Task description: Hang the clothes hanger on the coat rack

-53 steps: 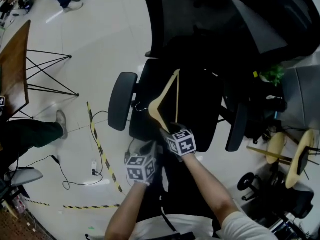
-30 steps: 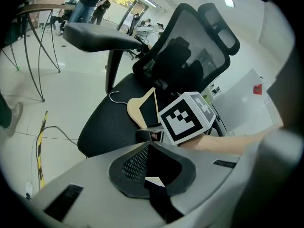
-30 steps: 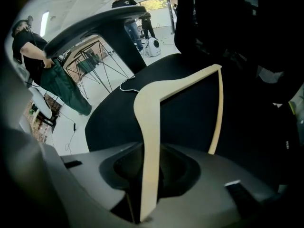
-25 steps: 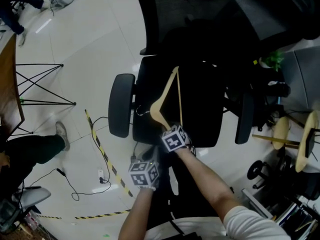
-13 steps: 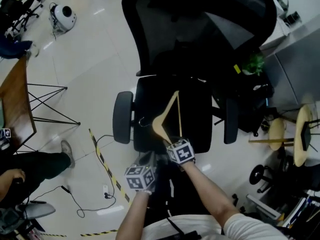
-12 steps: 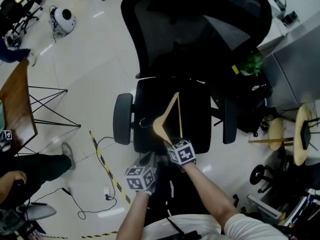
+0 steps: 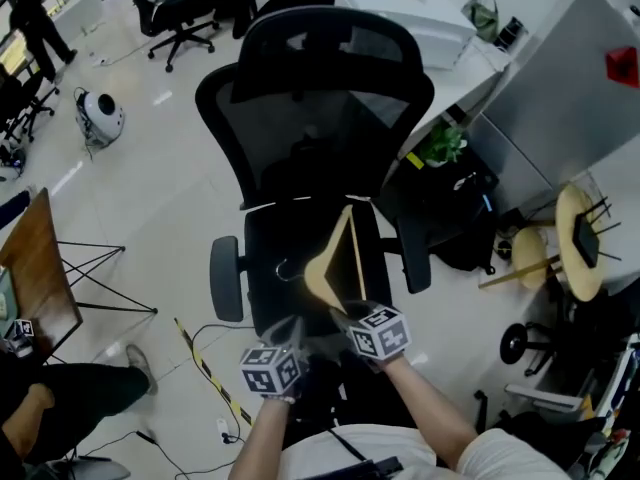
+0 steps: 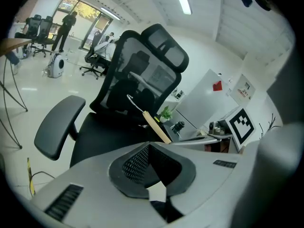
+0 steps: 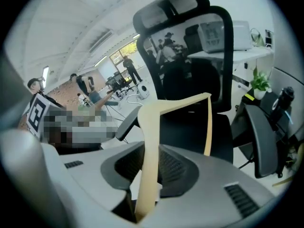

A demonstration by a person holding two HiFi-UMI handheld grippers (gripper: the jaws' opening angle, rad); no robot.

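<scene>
Grip: right gripper (image 7: 343,315) pinches the pale wooden clothes hanger (image 7: 327,239) by its near arm, its length running away over the black office chair (image 7: 320,118). We read the left gripper (image 7: 290,330), just alongside, as closed and empty.

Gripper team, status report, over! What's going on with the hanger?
Right gripper shut on wooden hanger. Left gripper shut, empty. Black office chair straight ahead; coat rack not in view.

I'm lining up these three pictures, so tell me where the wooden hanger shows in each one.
Head view: centre, wooden hanger over the seat of the black office chair.
Left gripper view: centre, one wooden end with the wire hook.
Right gripper view: centre, rising from the bottom edge, then bending right.
Shared landmark: that chair, behind the hanger in all three.
</scene>
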